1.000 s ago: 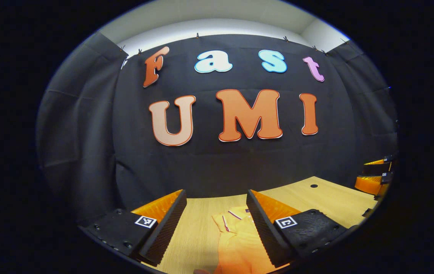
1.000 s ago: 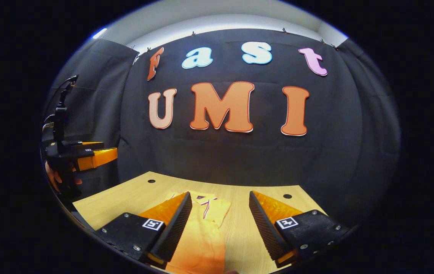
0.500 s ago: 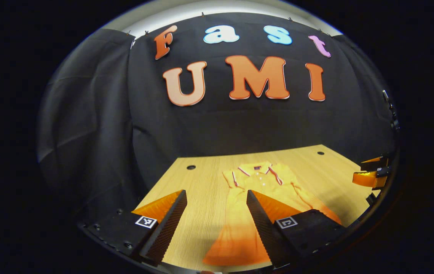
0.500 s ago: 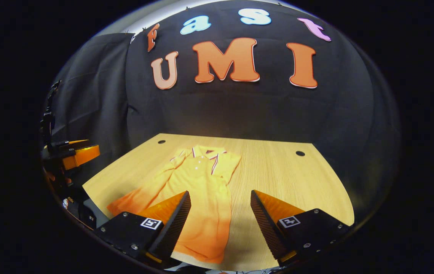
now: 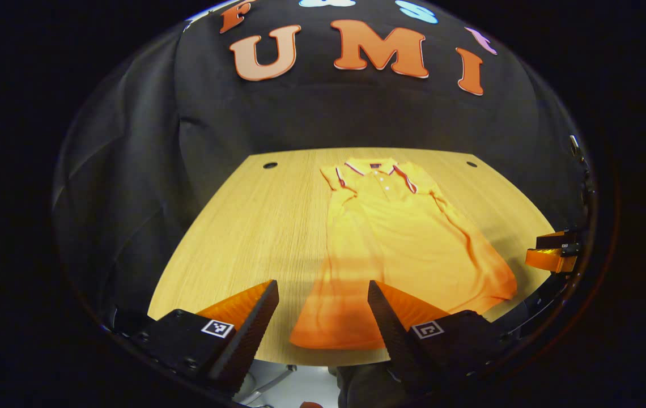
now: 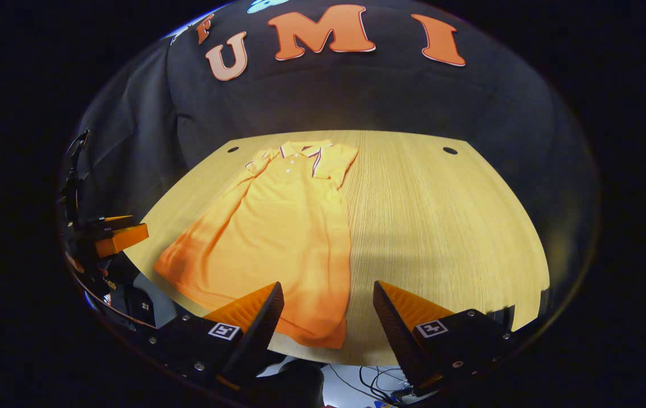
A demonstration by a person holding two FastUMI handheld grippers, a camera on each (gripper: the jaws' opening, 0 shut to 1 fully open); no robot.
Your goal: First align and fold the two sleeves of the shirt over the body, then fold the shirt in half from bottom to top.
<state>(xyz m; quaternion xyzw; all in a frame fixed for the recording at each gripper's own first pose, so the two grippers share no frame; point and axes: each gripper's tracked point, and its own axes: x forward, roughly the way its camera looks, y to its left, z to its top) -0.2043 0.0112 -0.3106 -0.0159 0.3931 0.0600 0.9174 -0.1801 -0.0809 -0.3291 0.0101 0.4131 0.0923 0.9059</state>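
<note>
- Hovering at the near edge of the desk (image 5: 232, 226), both tools above the shirt (image 5: 402, 238) hem, no contact yet.
- Left tool (image 5: 323, 317): jaws wide apart, holding nothing. Right tool (image 6: 328, 317): same, wide apart and empty.
- Shirt lies flat on the desk, collar (image 6: 303, 152) at the far end toward the booth wall, hem at the near edge, spilling slightly past it.
- Judgement: sleeve folds come first. Each tool should reach past the hem to its own sleeve (image 6: 343, 164) up beside the collar, pinch the cuff only, and lay it inward over the body.
- Pinch one fabric layer; otherwise the body drags along.
- Count: one shirt, two sleeves, two tools, one desk, two cable holes (image 6: 450, 151) at the desk's far corners.
</note>
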